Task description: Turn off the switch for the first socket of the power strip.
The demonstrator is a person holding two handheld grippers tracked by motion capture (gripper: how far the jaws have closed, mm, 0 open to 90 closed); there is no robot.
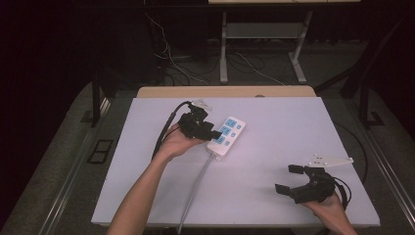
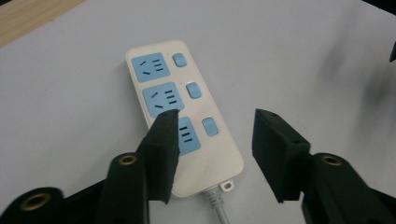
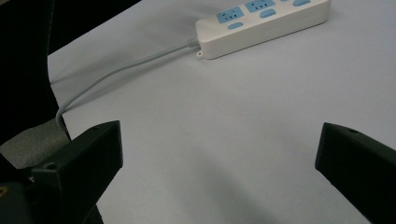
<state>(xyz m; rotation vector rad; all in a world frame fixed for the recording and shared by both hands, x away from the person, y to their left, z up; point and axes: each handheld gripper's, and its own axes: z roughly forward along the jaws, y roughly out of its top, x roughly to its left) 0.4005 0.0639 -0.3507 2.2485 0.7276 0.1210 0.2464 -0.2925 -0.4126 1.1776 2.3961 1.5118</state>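
From the high view, my left gripper [image 1: 211, 133] sits just at the nine o'clock side of the power strip [image 1: 226, 136], which lies near the middle of the white tabletop [image 1: 274, 147] with its grey cord [image 1: 195, 186] running off toward six o'clock. My right gripper [image 1: 288, 178] rests well apart, down at four o'clock, jaws spread and holding nothing. In the left gripper view the strip [image 2: 180, 112] runs from eleven o'clock down to five o'clock; the jaws stand partly apart, one hovering over the nearest blue socket [image 2: 187, 135], the other out over bare tabletop beyond the strip's edge, and no pad presses on the casing that I can make out. In the right gripper view the jaws are wide apart over empty surface, with the strip [image 3: 261, 23] far off at one o'clock and the cord [image 3: 121, 74] curling toward nine. My worry is that the left jaws are offset, so closing now could land one pad on the socket face instead of the side wall, and the strip would skid or twist; the stiff cord could also drag it round if I lift.
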